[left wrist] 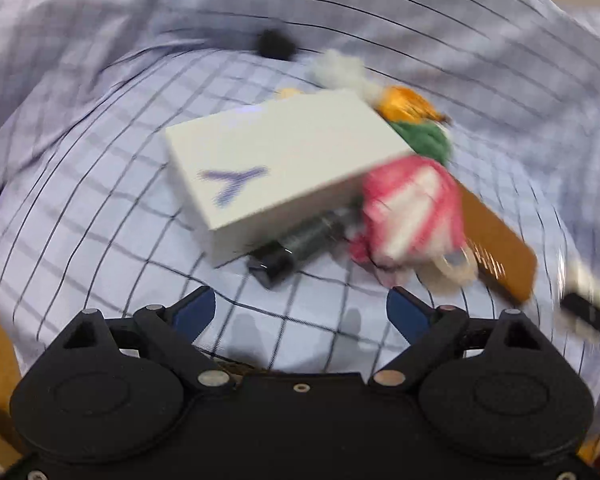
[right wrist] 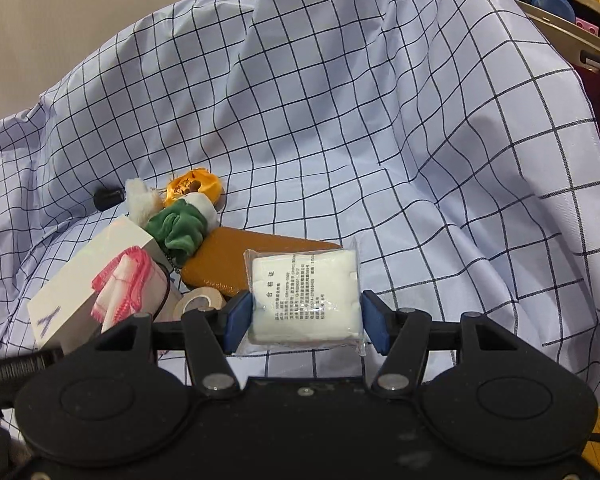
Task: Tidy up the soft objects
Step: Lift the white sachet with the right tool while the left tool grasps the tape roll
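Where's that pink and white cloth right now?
In the right wrist view, the pink and white cloth lies low on the left, draped against the white box, below the green plush toy.

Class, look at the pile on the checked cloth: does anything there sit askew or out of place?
Yes. The white box is tilted, propped on a dark cylinder beneath its edge. A pink-and-white cloth is draped against it. The checked cloth itself is rumpled.

Left hand-held gripper (left wrist: 300,312) angled down, jaws wide, nothing between; right hand-held gripper (right wrist: 304,316) clamped.
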`<state>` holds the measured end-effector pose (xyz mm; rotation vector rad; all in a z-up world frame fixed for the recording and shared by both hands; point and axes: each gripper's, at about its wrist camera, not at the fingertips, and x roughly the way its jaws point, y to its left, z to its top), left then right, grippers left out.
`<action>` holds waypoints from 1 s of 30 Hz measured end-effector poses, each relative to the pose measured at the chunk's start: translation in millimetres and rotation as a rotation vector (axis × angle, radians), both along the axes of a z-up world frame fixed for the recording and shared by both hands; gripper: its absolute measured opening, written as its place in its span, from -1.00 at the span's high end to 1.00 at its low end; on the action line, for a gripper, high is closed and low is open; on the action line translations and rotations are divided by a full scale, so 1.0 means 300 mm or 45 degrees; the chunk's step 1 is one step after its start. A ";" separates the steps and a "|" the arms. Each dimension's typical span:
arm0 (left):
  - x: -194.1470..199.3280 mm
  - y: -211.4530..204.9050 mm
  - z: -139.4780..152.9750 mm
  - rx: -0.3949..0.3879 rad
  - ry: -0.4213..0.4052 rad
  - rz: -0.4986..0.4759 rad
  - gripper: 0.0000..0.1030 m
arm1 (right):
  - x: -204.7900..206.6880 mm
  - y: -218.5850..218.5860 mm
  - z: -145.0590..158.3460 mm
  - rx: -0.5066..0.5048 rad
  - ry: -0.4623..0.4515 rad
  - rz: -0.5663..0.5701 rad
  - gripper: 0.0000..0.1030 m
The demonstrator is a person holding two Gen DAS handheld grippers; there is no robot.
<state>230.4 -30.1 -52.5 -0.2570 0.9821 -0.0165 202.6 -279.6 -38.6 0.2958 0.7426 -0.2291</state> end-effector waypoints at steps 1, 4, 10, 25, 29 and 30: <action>0.004 0.007 -0.001 -0.020 0.002 0.041 -0.74 | -0.001 0.000 0.000 0.003 -0.001 0.004 -0.14; 0.022 -0.020 -0.003 -0.017 0.011 0.008 -0.73 | -0.002 -0.002 -0.002 0.011 -0.001 0.013 -0.14; -0.024 -0.164 0.027 0.074 -0.070 -0.226 -0.74 | -0.014 -0.029 -0.001 0.003 -0.012 -0.027 -0.14; 0.016 -0.354 0.030 0.027 -0.114 -0.556 -0.23 | -0.065 -0.089 -0.015 -0.043 -0.012 -0.113 -0.14; 0.054 -0.387 -0.010 0.066 -0.064 -0.574 -0.23 | -0.067 -0.089 -0.026 -0.048 -0.005 -0.101 -0.14; 0.064 -0.395 -0.020 0.075 -0.054 -0.573 -0.23 | -0.066 -0.092 -0.029 -0.043 -0.002 -0.100 -0.14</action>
